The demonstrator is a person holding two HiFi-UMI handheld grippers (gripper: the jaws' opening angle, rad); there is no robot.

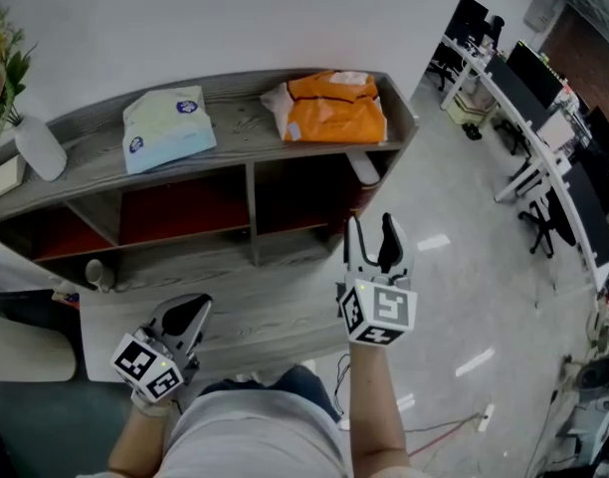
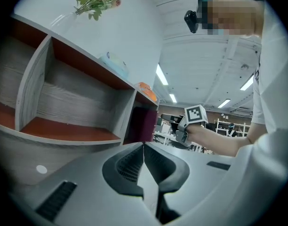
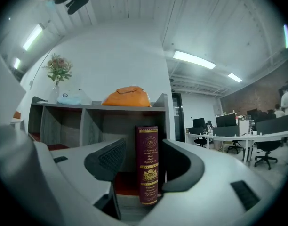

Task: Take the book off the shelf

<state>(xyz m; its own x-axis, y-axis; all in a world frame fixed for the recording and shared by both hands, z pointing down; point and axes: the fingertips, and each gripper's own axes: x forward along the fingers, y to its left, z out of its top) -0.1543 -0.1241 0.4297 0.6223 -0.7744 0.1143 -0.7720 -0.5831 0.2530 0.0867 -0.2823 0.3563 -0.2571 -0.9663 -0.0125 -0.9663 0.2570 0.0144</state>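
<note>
One orange packet (image 1: 334, 110) lies atop the shelf (image 1: 240, 118) directly above the book (image 3: 148, 164)

- White wall (image 1: 285, 18) at the back, plain and bare.
- Grey shiny floor (image 1: 454, 297) with small bright spots of light.
- Grey wooden shelf (image 1: 240, 113) against the wall, red-brown inside.
- Long white desks (image 1: 499, 86) off to the right, with dark screens (image 1: 528, 68) and black chairs (image 3: 264, 152).
- Long lamps (image 3: 193, 59) on the white ceiling (image 3: 134, 4), all lit.
- Brick wall (image 1: 595, 63) far behind the desks.
</note>
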